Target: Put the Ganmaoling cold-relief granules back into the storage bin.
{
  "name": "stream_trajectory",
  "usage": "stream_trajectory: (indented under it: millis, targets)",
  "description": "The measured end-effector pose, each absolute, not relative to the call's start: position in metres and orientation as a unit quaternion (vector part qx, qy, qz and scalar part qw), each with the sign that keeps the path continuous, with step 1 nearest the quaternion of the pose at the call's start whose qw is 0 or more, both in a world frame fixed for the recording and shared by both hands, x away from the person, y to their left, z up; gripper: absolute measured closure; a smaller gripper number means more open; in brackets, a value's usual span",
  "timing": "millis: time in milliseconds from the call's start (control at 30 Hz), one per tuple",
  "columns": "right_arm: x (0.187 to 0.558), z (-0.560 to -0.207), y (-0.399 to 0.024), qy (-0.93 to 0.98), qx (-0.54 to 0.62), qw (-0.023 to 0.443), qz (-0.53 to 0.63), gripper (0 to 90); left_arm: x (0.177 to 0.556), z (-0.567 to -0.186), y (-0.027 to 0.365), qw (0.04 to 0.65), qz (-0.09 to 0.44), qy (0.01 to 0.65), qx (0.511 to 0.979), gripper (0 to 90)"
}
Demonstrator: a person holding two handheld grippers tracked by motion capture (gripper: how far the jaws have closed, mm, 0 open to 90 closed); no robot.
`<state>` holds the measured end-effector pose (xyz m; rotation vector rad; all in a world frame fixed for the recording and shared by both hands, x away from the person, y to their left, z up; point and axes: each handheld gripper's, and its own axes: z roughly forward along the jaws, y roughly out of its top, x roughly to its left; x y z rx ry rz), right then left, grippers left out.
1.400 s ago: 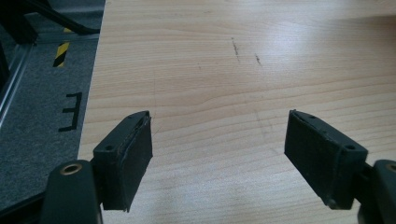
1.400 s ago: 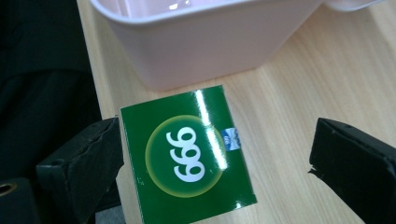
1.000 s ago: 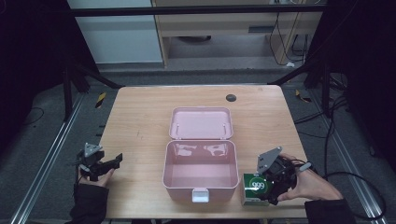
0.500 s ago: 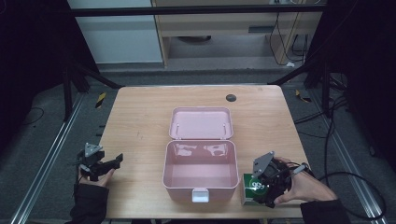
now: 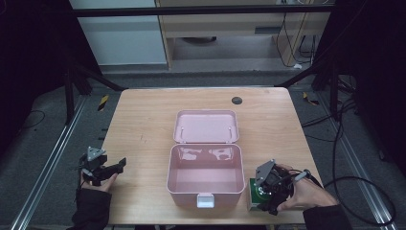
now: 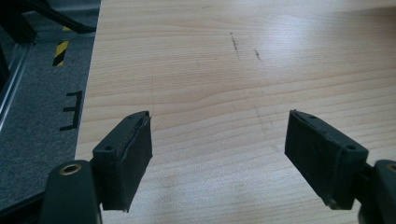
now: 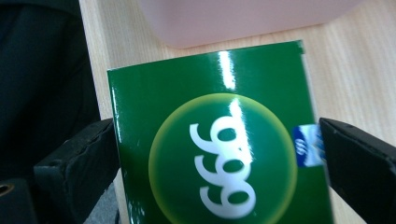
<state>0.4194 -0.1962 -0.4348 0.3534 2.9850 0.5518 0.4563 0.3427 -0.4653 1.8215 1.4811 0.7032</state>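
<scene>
At lower right, the right gripper (image 5: 266,200) has its fingers (image 7: 84,161) grasping a green box (image 7: 219,149) beside the open pink case (image 5: 206,177); at lower left, the left gripper's (image 6: 219,154) fingers spread released above the worktop (image 5: 143,120).

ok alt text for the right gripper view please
A glossy green cardboard box printed with white 999 sits between the right gripper's two black jaws, which flank its sides. Behind it are the pale wooden table and the pink plastic case.

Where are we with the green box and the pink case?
Done: the pink case stands open, lid back, nothing visible inside. In hand: the right gripper has its jaws either side of the green box at the table's near edge; whether they grip is unclear. Left: lifting the box into the case, presumably. The left gripper is open over bare table.
</scene>
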Motion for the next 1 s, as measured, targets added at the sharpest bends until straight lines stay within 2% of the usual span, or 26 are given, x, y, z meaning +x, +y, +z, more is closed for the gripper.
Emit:
stream_trajectory:
  millis: [200,400,700,1000]
  targets:
    - [0.422,-0.443,-0.194,0.978,0.116,0.035,0.17,3.5,0.457,-0.465,0.342,0.339,0.27,0.568,0.7,22.6]
    - [0.425,-0.449,-0.195,0.981,0.104,0.026,0.164,8.8,0.456,-0.465,0.343,0.339,0.27,0.568,0.699,22.6]
    - [0.425,-0.447,-0.194,0.982,0.105,0.026,0.157,14.7,0.456,-0.465,0.343,0.338,0.271,0.569,0.7,22.6]
    - [0.425,-0.439,-0.199,0.98,0.114,0.027,0.162,16.0,0.457,-0.466,0.343,0.337,0.269,0.569,0.7,22.6]
